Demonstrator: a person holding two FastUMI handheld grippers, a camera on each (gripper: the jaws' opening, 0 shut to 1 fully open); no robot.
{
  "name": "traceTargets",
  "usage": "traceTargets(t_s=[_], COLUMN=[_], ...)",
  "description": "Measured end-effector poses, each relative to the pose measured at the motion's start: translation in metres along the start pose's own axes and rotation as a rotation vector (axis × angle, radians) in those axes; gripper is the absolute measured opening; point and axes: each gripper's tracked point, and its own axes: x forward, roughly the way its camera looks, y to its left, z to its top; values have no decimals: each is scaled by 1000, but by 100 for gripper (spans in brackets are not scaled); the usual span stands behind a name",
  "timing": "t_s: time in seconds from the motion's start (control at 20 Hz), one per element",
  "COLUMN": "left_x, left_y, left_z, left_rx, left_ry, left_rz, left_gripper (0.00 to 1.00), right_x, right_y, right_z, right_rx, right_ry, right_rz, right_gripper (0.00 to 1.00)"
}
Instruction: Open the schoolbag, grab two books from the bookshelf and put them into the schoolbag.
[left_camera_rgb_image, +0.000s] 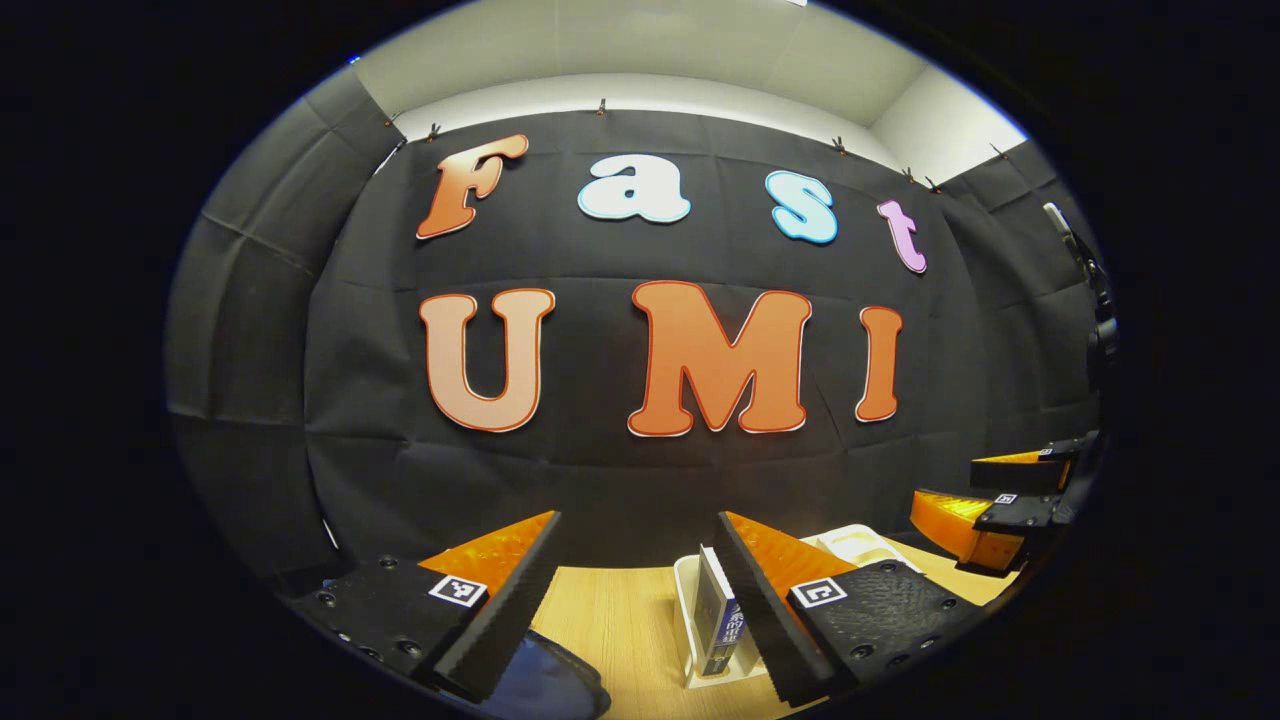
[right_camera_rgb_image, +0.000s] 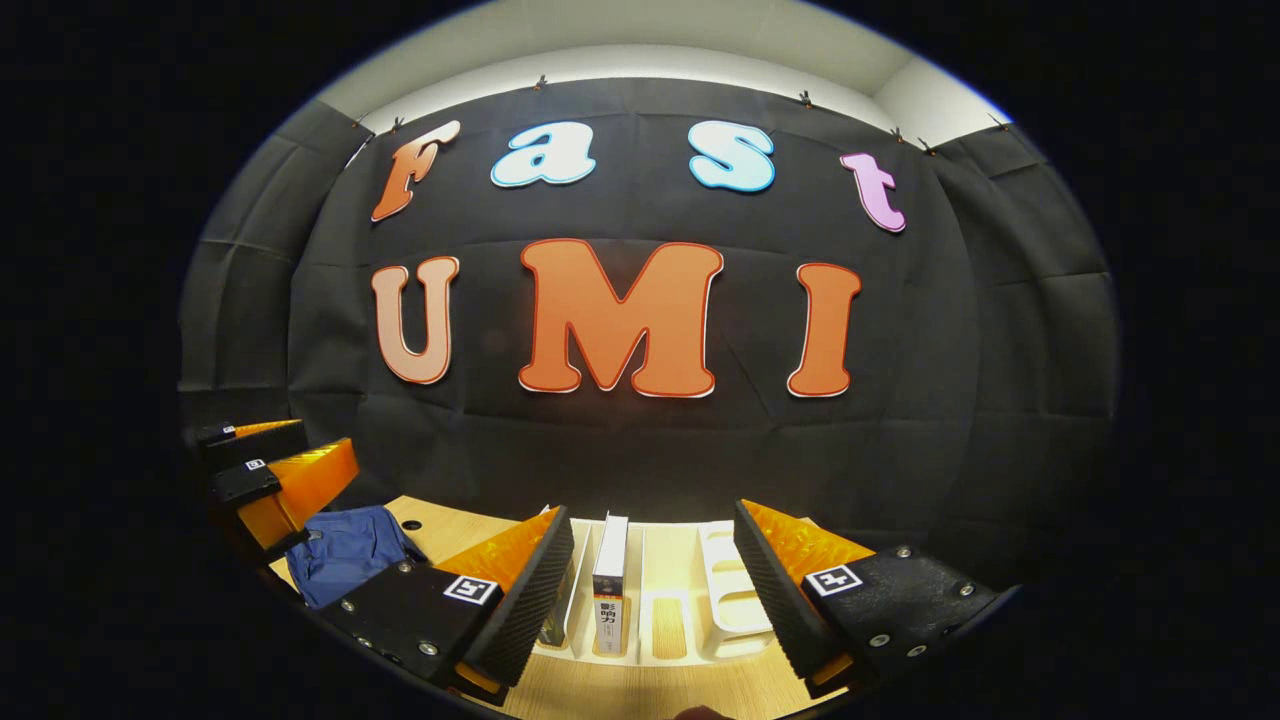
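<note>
Both grippers hang wide open, holding nothing. Ahead of the right gripper (right_camera_rgb_image: 650, 590), the white bookshelf (right_camera_rgb_image: 735, 600) holds an upright book (right_camera_rgb_image: 610, 585). The blue schoolbag (right_camera_rgb_image: 345, 550) lies left, beside the left gripper (right_camera_rgb_image: 275, 480), on the wooden table (right_camera_rgb_image: 640, 690).

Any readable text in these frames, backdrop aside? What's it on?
Book spine, upright in the white rack: a few printed characters, too small to read reliably.
Square tags on the right gripper: coded patterns, no words.
No brand, number or sign is legible.
</note>
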Motion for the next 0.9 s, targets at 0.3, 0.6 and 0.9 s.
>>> traceTargets(t_s=[0.3,0.6,0.9], left_x=[0,1,-1], left_y=[0,5,23], left_z=[-8,-34,-103], left_rx=[9,31,104], left_ry=[20,92,274], left_rz=[-2,-11,-2], left_gripper=[94,93,95], right_x=[1,-1,0], right_y=[2,5,7], right_z=[-5,-14,-29], right_rx=[0,-1,4], right_ry=[14,36,79], right_rz=[8,13,18], right_gripper=[95,96,95])
